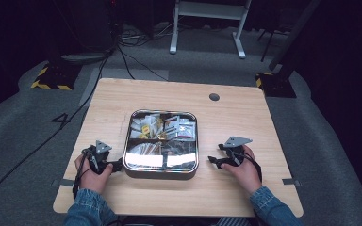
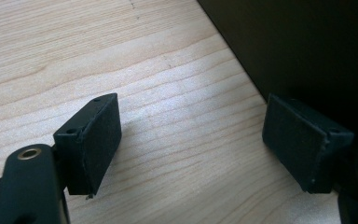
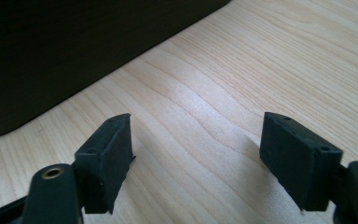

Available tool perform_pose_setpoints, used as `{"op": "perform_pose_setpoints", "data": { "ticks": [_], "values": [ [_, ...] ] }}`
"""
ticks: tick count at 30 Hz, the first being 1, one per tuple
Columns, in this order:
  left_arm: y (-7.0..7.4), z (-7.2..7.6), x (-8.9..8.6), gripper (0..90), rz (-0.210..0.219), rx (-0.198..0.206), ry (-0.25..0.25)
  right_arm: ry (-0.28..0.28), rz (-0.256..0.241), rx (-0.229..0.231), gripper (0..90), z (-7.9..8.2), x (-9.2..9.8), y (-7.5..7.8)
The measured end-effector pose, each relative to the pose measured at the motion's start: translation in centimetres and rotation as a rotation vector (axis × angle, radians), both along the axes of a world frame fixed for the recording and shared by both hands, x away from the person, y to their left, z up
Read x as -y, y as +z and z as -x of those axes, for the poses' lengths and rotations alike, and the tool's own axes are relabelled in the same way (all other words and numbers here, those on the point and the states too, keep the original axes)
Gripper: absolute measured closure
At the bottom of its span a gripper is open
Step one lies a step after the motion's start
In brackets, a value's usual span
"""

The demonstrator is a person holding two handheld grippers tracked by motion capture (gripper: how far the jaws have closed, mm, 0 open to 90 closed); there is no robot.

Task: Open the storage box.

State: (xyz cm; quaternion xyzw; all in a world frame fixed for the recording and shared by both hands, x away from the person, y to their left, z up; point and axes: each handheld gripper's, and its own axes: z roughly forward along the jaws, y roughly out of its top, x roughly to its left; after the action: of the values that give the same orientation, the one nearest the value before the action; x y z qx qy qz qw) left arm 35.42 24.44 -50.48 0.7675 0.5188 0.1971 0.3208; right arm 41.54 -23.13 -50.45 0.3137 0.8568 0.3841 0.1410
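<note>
A square metal tin (image 1: 161, 172) with rounded corners sits at the middle of the wooden table (image 1: 235, 117). Dividers split it into compartments holding several small packets (image 1: 162, 127). My left gripper (image 1: 117, 165) rests on the table just left of the tin's near corner, held in a hand. In the left gripper view the left gripper (image 2: 191, 144) is open over bare wood, the tin's dark wall (image 2: 303, 51) at the upper right. My right gripper (image 1: 213, 161) lies right of the tin. In the right gripper view the right gripper (image 3: 196, 154) is open with nothing between, the tin's wall (image 3: 74, 46) at the upper left.
A small dark round cap (image 1: 214, 97) is set into the table near its far edge. Grey carpet surrounds the table, with cables (image 1: 122, 56) and a white frame's legs (image 1: 207, 28) on the floor beyond.
</note>
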Motion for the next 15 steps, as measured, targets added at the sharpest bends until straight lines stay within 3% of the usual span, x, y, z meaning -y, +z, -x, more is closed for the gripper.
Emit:
{"op": "perform_pose_setpoints", "data": {
  "ticks": [3, 15],
  "values": [
    [0.0, 0.0, 0.0, 20.0, -0.003, 0.000, -0.002, 0.022, 0.010, -0.006, 35.5, -0.1, 0.1, 0.3],
    [0.0, -0.1, 0.0, 20.1, -0.002, -0.001, 0.005, 0.073, -0.036, 0.031, 34.9, -0.3, -0.5, 5.1]
  ]
}}
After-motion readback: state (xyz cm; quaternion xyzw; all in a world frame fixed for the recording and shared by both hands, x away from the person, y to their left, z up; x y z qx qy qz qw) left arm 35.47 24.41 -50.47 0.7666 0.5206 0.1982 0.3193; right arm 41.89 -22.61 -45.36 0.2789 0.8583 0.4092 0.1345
